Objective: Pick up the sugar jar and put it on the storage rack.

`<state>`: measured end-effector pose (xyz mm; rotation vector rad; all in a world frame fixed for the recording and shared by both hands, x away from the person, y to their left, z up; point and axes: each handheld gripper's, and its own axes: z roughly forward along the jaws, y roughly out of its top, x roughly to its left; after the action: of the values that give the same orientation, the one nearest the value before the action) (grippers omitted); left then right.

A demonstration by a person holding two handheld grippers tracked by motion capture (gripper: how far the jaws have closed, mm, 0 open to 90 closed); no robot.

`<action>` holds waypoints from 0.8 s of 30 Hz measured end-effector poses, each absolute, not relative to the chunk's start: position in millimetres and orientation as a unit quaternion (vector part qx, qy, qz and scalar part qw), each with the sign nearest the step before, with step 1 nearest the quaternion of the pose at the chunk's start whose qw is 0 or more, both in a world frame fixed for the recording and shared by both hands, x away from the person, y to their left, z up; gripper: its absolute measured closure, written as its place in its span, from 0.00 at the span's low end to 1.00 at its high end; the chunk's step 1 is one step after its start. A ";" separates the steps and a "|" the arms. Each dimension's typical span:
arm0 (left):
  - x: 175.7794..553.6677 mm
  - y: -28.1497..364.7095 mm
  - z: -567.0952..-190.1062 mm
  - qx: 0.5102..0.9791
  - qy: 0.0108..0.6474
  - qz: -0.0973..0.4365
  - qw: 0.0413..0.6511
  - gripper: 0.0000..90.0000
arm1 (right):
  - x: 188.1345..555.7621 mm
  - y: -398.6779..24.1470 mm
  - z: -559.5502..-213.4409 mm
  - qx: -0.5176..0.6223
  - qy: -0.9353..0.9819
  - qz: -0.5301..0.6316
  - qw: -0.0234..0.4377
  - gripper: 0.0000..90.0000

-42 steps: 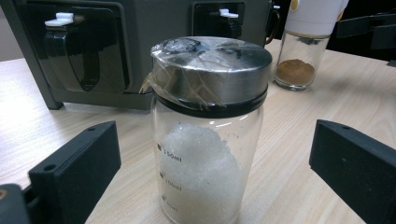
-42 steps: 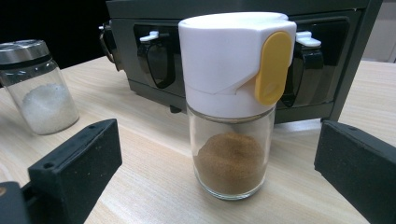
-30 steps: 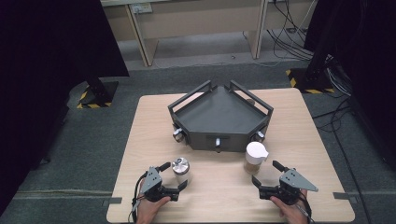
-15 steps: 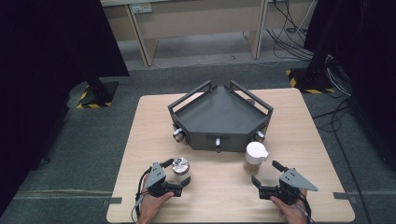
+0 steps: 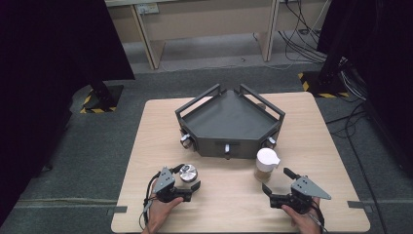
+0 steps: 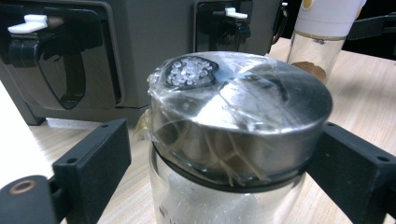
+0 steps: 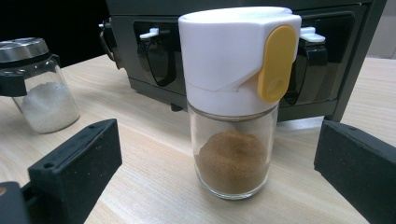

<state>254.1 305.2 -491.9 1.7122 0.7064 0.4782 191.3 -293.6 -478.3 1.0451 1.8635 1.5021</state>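
A glass jar with a metal lid (image 5: 188,173) holds white grains and stands on the table's near left. My left gripper (image 5: 187,177) is open with one jaw on each side of it. In the left gripper view the jar (image 6: 238,107) sits between the jaws, its lid wrapped in clear film, and the right jaw is close against the lid. A glass shaker (image 5: 267,163) with a white cap stands near right. My right gripper (image 5: 276,180) is open just behind it. In the right gripper view the shaker (image 7: 233,93) holds brown powder and has a yellow flap.
A dark grey five-sided tray (image 5: 229,146) with raised rails and front latches sits mid-table, just beyond both jars. The wooden table (image 5: 160,126) has bare room at left and right of the tray. Cables lie on the floor (image 5: 302,44) beyond.
My left gripper has moved a little forward, so its jaws now stand around the metal-lidded jar. The right gripper has hardly moved.
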 end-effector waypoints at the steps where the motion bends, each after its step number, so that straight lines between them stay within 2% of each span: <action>1: 255.4 305.2 -491.9 0.732 0.302 0.201 0.577 0.13 | 191.3 -293.6 -478.3 0.386 0.689 0.555 0.262 0.01; 10: 259.1 304.4 -492.2 0.734 0.301 0.194 0.577 0.22 | 191.5 -293.8 -478.4 0.386 0.689 0.555 0.261 0.01; 15: 260.5 304.2 -492.3 0.737 0.298 0.192 0.576 0.33 | 191.6 -293.9 -478.4 0.387 0.689 0.555 0.260 0.01; 24: 258.4 302.5 -492.1 0.738 0.294 0.202 0.573 0.34 | 191.9 -293.8 -478.3 0.387 0.689 0.555 0.260 0.01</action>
<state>258.4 302.5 -492.1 1.7301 0.6893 0.4740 191.9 -293.8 -478.3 1.0491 1.8671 1.5025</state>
